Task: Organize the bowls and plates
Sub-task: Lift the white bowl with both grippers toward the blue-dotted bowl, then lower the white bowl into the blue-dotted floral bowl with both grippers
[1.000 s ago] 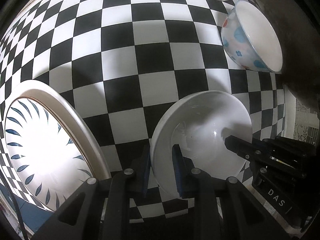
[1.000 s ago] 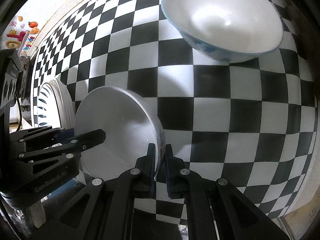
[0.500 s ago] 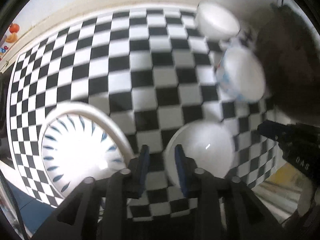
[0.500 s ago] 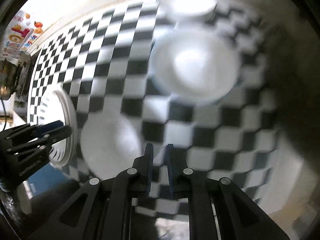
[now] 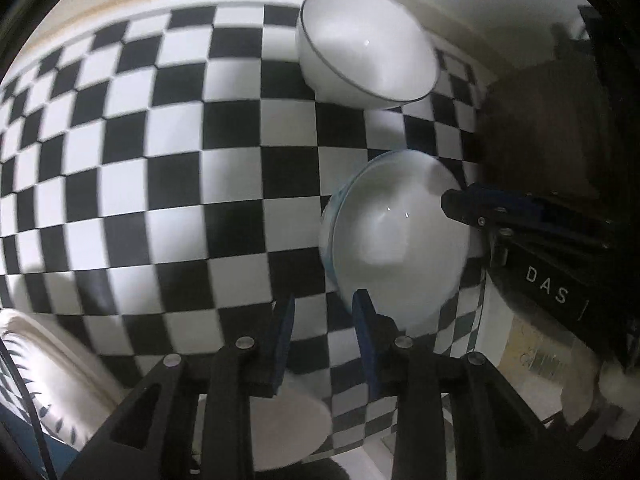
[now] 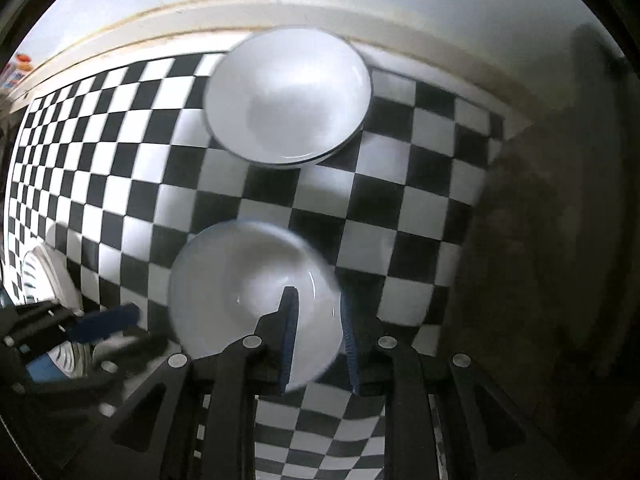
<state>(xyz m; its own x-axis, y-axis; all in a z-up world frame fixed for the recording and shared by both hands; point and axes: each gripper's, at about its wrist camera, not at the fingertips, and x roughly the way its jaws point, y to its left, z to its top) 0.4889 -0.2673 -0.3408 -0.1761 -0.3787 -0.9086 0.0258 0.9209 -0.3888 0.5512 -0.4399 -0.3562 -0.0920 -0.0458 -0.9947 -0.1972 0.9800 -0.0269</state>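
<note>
1. Your right tongs (image 6: 318,340) straddle the near rim of a white bowl (image 6: 240,292): one blue pad sits inside the bowl, the other outside. The pads look close to the rim, but motion blur prevents confirming a firm clamp.
2. Your left tongs (image 5: 322,332) stand apart with nothing between the pads. The right-hand pad sits just beside the lower edge of the same white bowl (image 5: 396,240); whether it touches cannot be told.
3. In the left wrist view, the white bowl appears nested in a second bowl with a pale blue rim (image 5: 332,208), which shows along its left edge.
4. A patterned plate (image 5: 48,380) with dark leaf marks lies at the near left of the checkered bench (image 5: 160,184), well apart from the bowls.
5. Farther back, a dark-rimmed white bowl (image 6: 288,96) rests upright on the bench near the wall, apart from the held bowl.
</note>
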